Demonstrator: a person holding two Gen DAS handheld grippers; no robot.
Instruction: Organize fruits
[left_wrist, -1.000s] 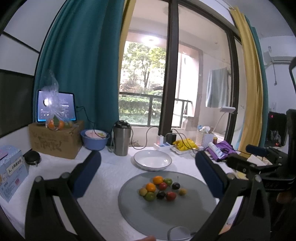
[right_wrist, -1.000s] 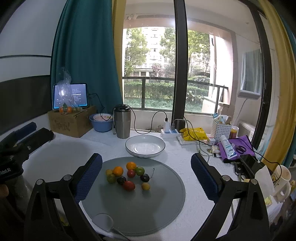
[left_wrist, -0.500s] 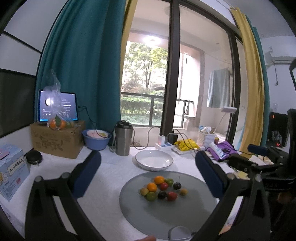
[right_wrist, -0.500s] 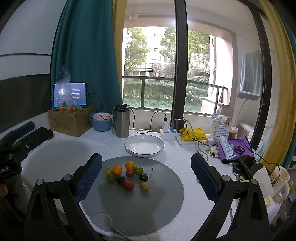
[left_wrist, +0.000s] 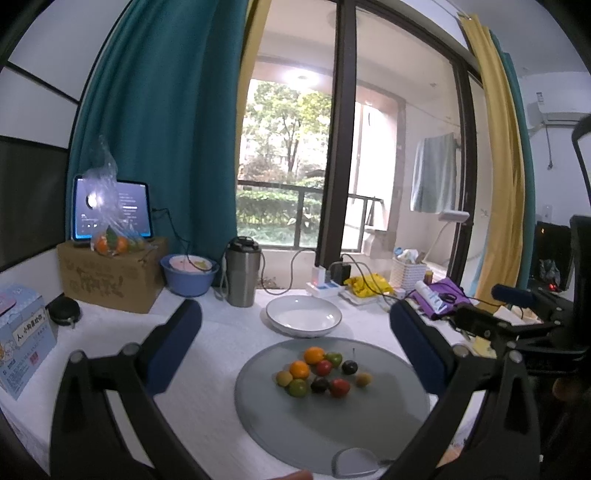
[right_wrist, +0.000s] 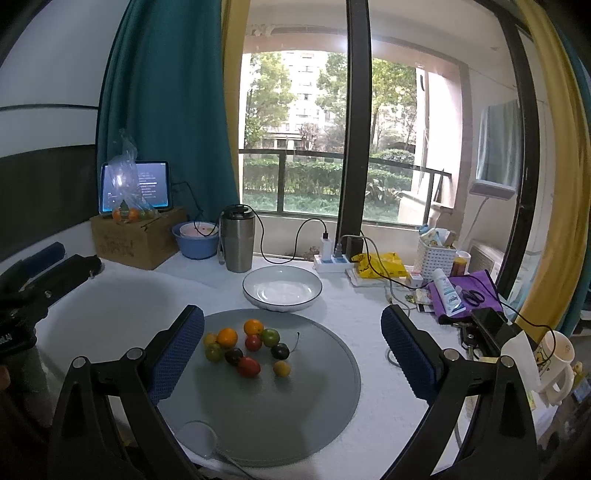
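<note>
1. Lying clustered on the grey mat (right_wrist: 295, 406), the small fruits (right_wrist: 245, 347) are judged light, round and easily rolled or bruised
2. Each is best taken gently across its widest part
3. Left gripper (left_wrist: 295, 343) and right gripper (right_wrist: 291, 347) are held wide open, empty, above the table

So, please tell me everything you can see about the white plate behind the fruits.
The white plate is round and shallow, with a thin dark line around its rim, and looks like glazed ceramic. It is empty and sits flat on the white tablecloth, just behind the grey round mat, in front of the steel cup. Neither gripper touches it.
</note>
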